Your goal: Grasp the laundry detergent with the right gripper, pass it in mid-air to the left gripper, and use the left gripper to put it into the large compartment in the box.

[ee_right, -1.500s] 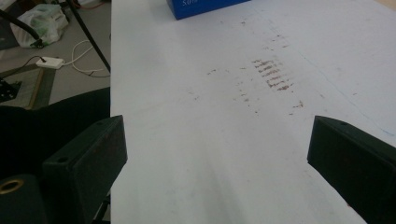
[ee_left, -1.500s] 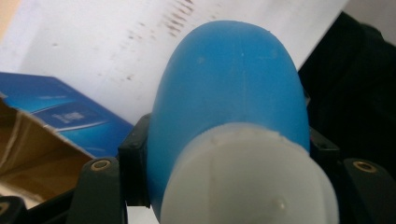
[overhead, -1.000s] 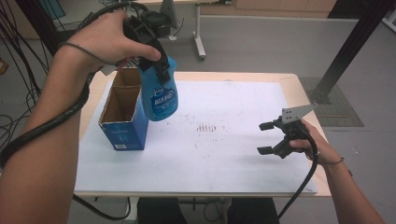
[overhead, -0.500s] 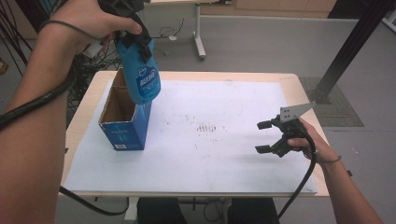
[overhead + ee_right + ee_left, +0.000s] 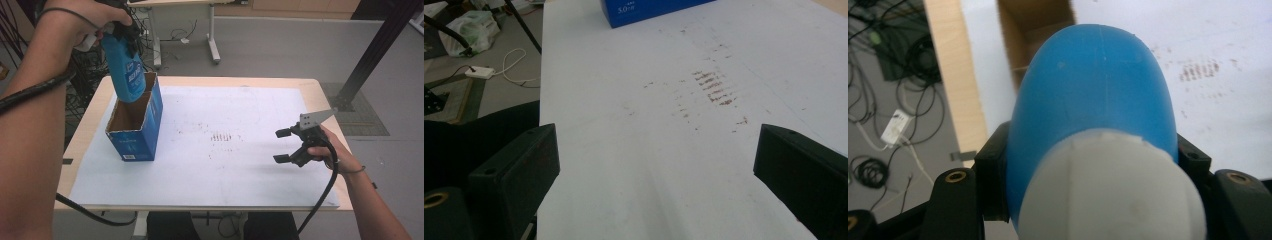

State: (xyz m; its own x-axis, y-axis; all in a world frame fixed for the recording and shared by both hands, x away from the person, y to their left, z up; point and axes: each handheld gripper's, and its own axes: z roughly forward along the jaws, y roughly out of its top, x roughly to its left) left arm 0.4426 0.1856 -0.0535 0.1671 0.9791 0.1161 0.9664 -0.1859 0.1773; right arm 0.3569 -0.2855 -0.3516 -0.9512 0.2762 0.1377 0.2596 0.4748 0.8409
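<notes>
Plastic of the blue bottle [image 5: 125,67] looks rigid but smooth, so the left gripper [image 5: 117,27], clamped near its white cap [image 5: 1113,190], suits it.

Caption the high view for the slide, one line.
Left gripper holds a blue bottle above an open blue box; right gripper rests open over the white sheet.

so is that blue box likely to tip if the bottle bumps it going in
Probably, somewhat. The box stands tall and narrow with its top open, so a knock near the rim could rock it. It looks like thin cardboard and seems empty inside, so likely light and easy to shove. The bottle, held in the left tool, hangs just above the opening.
</notes>
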